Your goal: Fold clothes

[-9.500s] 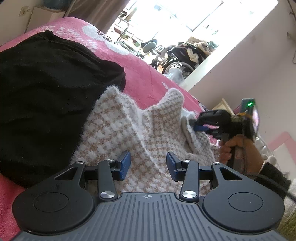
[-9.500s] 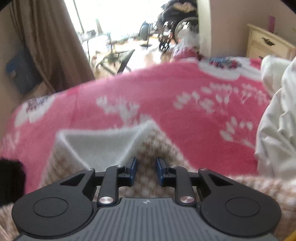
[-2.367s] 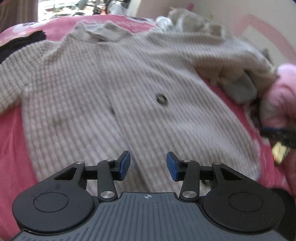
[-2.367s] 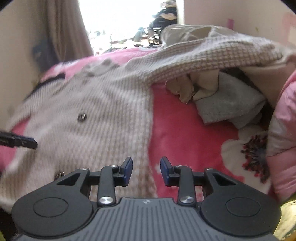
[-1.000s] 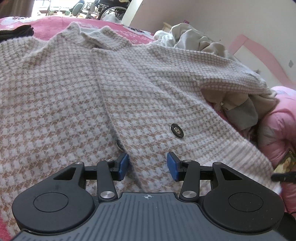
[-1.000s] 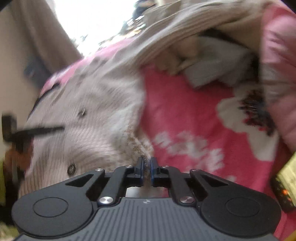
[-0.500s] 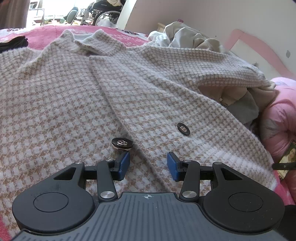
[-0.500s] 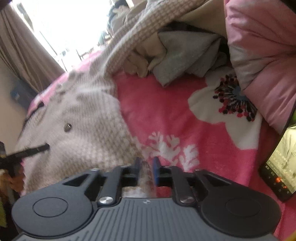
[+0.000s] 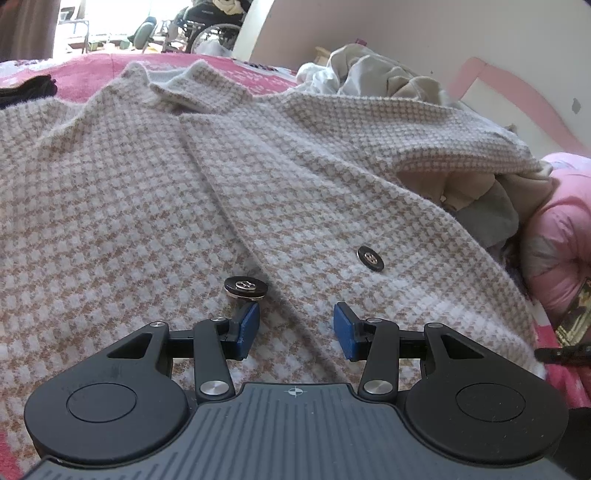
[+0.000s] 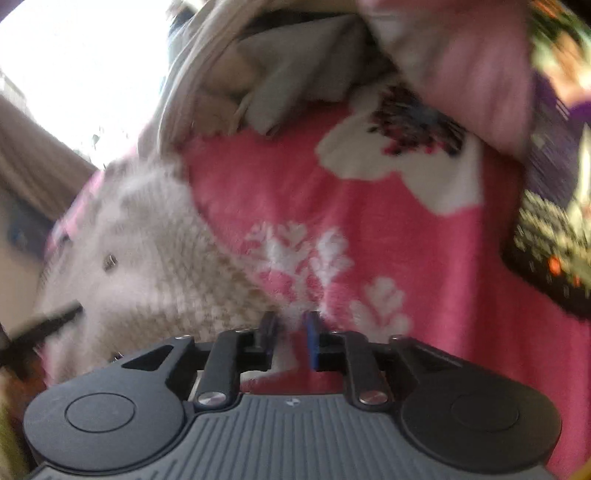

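On pink floral blanket (image 10: 424,258), bed top: houndstooth cardigan (image 9: 122,206), beige/white knit, spread front-up, collar twd window end, placket running down centre.

- Buttons: 2 dark, metal-inlaid. Button 1 (image 9: 245,287) just ahead of left gripper's left pad; button 2 (image 9: 370,258) further right on overlapping front panel.
- Sleeve, wearer-side far right: draped up over clothes pile (image 9: 376,77) (white/cream/grey items), not flat.
- Left gripper (image 9: 295,328): low over lower front of cardigan, jaws parted approx mid-width, blue pads (image 9: 248,325) clear of each other; knit lies under the gap, nothing pinched.
- Right gripper (image 10: 290,334): at cardigan's hem corner where knit meets blanket. View blurred. Jaws have just been closing; narrow gap remains, pale fuzzy hem edge sits betw. pads. Whether pads actually press on it: cannot tell.
- Right gripper also seen in left wrist view as thin dark tip at right edge, beside hem.
- Pink padded garment (image 9: 561,236): right of cardigan, next to pile.
- Phone (image 10: 550,254), screen lit, on blanket, right edge.
- Black garment (image 9: 26,90): far left, beyond shoulder.
- Bkgd: bright window, wheelchair (image 9: 214,26), curtain.
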`<control>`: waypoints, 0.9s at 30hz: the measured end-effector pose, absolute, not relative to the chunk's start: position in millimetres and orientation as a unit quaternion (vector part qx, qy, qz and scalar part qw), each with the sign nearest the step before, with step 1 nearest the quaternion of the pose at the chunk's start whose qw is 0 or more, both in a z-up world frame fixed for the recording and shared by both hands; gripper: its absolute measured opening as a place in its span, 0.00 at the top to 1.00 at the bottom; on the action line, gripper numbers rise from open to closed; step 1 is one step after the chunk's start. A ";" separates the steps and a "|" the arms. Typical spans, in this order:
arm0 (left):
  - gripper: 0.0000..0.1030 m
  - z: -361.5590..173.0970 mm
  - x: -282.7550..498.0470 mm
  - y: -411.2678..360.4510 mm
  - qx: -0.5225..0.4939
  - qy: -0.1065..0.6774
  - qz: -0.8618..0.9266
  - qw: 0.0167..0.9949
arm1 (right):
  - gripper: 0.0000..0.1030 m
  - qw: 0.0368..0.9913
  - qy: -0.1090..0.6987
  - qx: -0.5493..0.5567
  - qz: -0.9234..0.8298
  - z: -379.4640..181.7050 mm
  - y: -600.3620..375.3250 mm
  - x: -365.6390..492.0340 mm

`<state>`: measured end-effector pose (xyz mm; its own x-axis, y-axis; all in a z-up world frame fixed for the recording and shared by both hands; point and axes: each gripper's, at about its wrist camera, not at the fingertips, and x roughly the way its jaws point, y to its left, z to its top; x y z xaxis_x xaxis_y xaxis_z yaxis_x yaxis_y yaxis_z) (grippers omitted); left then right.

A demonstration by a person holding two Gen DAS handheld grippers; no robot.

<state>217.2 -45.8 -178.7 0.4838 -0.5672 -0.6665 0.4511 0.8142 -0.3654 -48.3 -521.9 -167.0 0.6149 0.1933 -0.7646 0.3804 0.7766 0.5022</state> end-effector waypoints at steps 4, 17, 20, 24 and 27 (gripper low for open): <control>0.57 -155.8 210.1 -39.8 -0.085 0.383 -0.293 0.872 | 0.74 0.839 0.423 0.329 -0.095 -146.6 -537.0 -63.8; 0.57 -174.7 227.5 -123.2 0.028 0.404 -0.357 0.842 | 0.38 0.873 0.366 0.321 0.031 -123.1 -480.4 174.2; 0.57 -179.4 220.6 -122.4 0.063 0.372 -0.383 0.843 | 0.36 0.867 0.392 0.304 0.039 -146.8 -466.1 240.9; 0.55 -184.8 221.0 -120.5 0.069 0.352 -0.409 0.839 | 0.68 0.884 0.408 0.230 0.012 -165.3 -446.5 295.5; 0.55 -184.1 218.4 -122.9 0.112 0.333 -0.436 0.828 | 0.87 0.909 0.357 0.213 0.014 -150.8 -446.9 304.1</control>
